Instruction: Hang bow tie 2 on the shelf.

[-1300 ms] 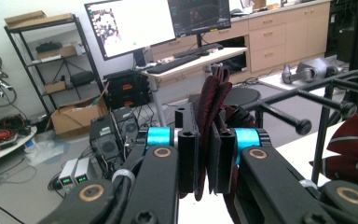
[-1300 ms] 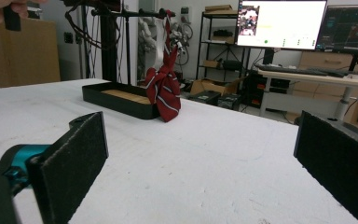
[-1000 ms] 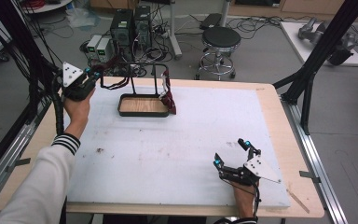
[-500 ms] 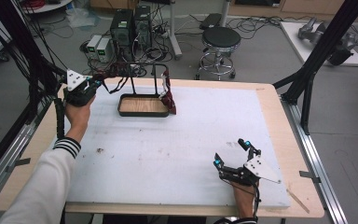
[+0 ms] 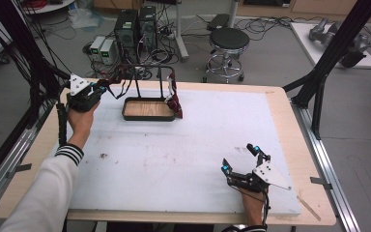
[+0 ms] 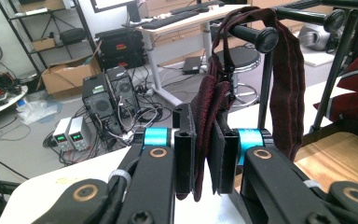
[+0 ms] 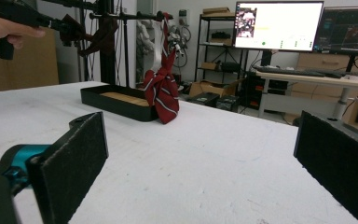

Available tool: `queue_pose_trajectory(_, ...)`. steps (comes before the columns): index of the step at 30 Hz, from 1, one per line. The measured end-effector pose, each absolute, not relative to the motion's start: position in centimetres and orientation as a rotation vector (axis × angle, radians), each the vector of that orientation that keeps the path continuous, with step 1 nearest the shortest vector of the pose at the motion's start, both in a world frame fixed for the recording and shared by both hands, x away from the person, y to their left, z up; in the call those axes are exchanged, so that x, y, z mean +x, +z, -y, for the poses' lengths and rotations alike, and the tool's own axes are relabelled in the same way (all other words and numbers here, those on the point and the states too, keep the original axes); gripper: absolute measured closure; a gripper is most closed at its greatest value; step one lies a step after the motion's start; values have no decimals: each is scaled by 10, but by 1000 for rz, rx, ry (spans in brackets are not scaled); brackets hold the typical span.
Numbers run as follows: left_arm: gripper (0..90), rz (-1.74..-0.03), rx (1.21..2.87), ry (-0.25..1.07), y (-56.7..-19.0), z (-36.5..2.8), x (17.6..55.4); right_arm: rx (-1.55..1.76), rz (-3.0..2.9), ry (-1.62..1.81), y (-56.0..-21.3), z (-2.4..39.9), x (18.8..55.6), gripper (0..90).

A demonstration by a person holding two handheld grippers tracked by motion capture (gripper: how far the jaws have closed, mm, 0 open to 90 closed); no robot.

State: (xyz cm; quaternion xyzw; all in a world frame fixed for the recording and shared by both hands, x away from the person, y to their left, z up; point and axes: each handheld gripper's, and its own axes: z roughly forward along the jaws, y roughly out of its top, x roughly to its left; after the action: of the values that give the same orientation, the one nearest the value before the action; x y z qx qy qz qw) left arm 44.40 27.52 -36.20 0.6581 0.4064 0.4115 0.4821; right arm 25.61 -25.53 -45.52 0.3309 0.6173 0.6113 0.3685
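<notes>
The left hand-held gripper [image 5: 98, 88], near the far-left corner of the surface [image 5: 198, 140], has its jaws just eased but clamped on the dark red tie [image 6: 209, 135] draped over the rack bar [image 6: 254, 35]. The rack's black tray [image 5: 147, 110] sits near the far edge. The right hand-held gripper [image 5: 240, 158], near the front-right edge, stands wide open and empty.

A dark red cloth strap [image 6: 204, 135], nubby and matt, hangs on a black metal rack [image 6: 255, 36]; the striped tie [image 7: 162, 95] beside it looks silkier (slight sheen), above a wood-floored tray [image 5: 149, 110] on a rough white foam mat [image 5: 183, 154].
</notes>
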Motion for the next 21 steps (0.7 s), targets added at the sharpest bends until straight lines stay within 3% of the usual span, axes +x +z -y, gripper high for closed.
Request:
queue_pose_trajectory(3,667,-992,1596,981,-363,-276,445,849,-1585,1568,-455,255,256,20)
queue_pose_trajectory(6,325,-943,1541,907,-363,-279,446,851,-1583,1569,-455,255,256,20)
queue_pose_trajectory(9,110,-928,1509,854,-363,-282,447,845,-1581,1566,-455,255,256,20)
queue_pose_trajectory(21,105,-783,1485,772,-354,-298,430,840,-1578,1565,-455,255,256,20)
